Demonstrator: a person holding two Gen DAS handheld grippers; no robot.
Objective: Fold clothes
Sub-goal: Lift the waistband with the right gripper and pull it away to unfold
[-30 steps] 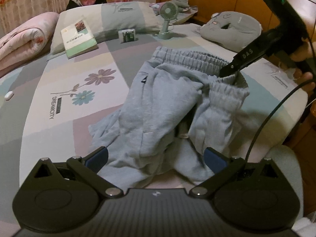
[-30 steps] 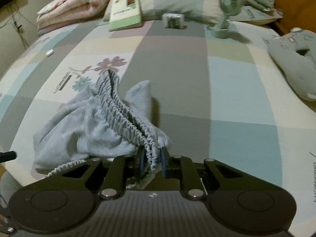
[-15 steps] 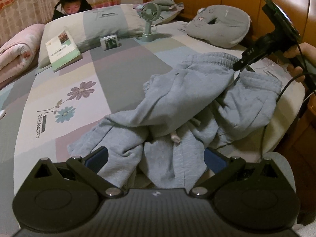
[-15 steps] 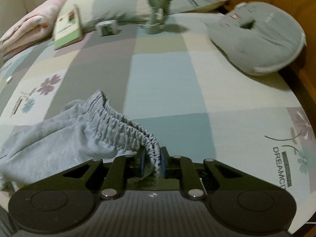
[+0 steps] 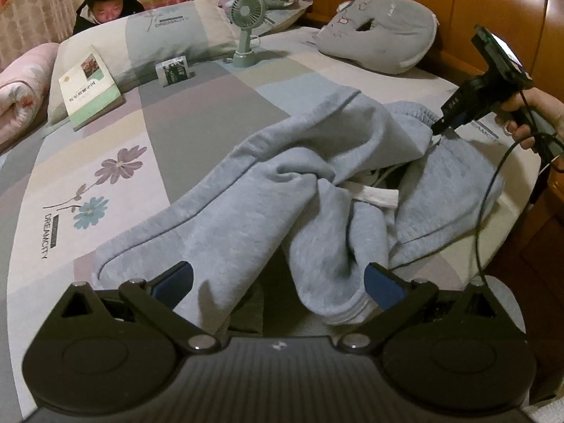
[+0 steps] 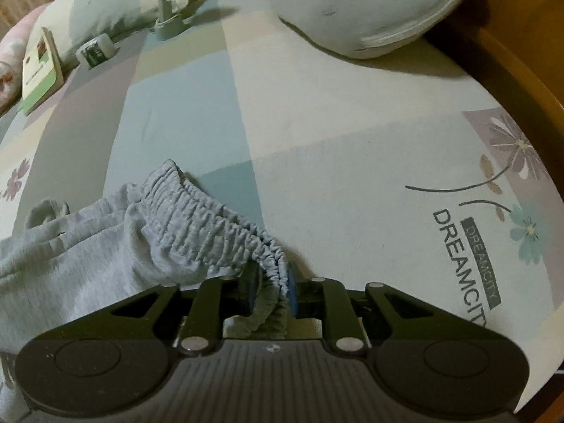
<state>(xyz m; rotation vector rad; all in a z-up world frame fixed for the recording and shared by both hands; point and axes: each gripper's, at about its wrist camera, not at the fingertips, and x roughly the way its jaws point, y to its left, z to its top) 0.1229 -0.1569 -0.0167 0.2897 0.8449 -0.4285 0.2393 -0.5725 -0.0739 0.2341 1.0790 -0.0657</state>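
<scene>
Grey sweatpants (image 5: 282, 190) lie crumpled on the patchwork bedsheet, legs trailing toward my left gripper (image 5: 278, 278). That gripper is open, its blue pads wide apart on either side of the two leg ends, one with a ribbed cuff (image 5: 347, 312). My right gripper (image 6: 269, 283) is shut on the gathered elastic waistband (image 6: 208, 225), low over the sheet. In the left wrist view the right gripper (image 5: 442, 125) pinches the waistband at the far right, held by a hand (image 5: 528, 112). A white drawstring (image 5: 375, 195) shows in the folds.
A small green desk fan (image 5: 246, 24), a book (image 5: 90, 86), a small box (image 5: 174, 70), pillows and a grey cushion (image 5: 380, 31) sit at the head of the bed. A person (image 5: 105, 3) is beyond the pillow. Wooden headboard (image 5: 476, 0) at right; a cable (image 5: 483, 211) hangs there.
The right gripper has pulled the waistband toward the bed's right side, stretching the sweatpants out. The leg ends now lie between the left gripper's open fingers.
</scene>
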